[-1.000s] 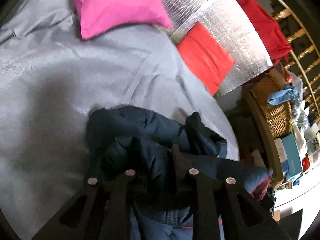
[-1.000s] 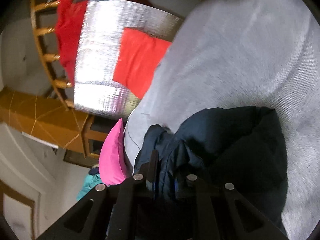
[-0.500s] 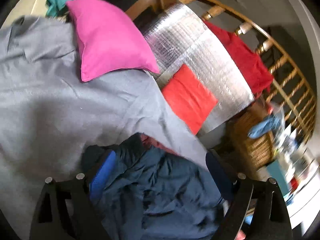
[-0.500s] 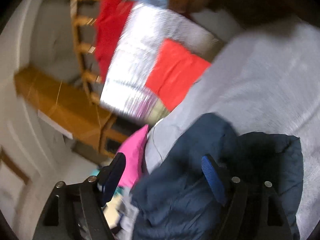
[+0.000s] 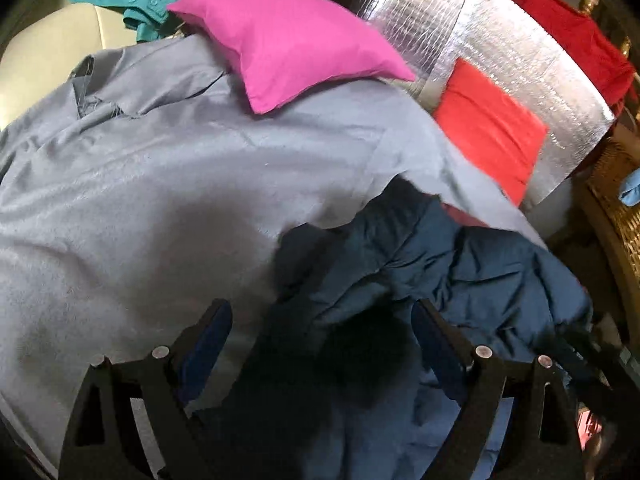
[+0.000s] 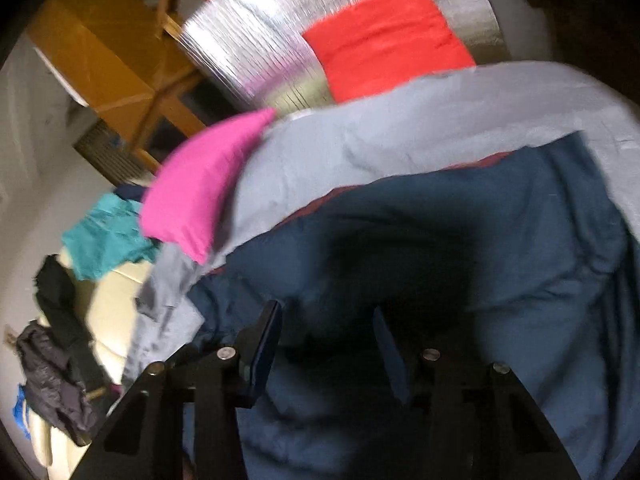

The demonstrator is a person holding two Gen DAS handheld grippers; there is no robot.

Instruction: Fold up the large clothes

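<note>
Left wrist view: the left gripper (image 5: 322, 322) hangs with its jaws spread wide and nothing between them. Below and to the right of it lies the navy padded jacket (image 5: 440, 264), bunched in puffy ridges on the near right part of the grey sheet (image 5: 160, 184). A sliver of its reddish lining (image 5: 460, 214) shows at the far edge. The jacket looks soft, bulky and fairly light, with a smooth shell that would likely slide in a shallow pinch. A hem or seam ridge, where the cloth doubles, seems the safer hold. To the left the sheet lies open and bare, giving the most room to spread the garment. At the far side rest a pink pillow (image 5: 288, 36) and a red cushion (image 5: 488, 128) against a silver foil panel (image 5: 500, 44). A wicker basket (image 5: 612, 200) stands close at the right, beyond the bed's edge, so that side is tight.

Right wrist view: the right gripper (image 6: 328, 336) is likewise parted and empty, poised over the jacket's broader, smoother expanse. The lining traces the jacket's far border, which may be the easiest edge to find. The picture is somewhat blurred, so finer seams cannot be made out. The pillow sits at the far left, near the sheet's left edge, with teal clothing (image 6: 104, 236) and a dark garment (image 6: 60, 392) lying beyond on a pale surface. The jacket lies close to that left edge.
</note>
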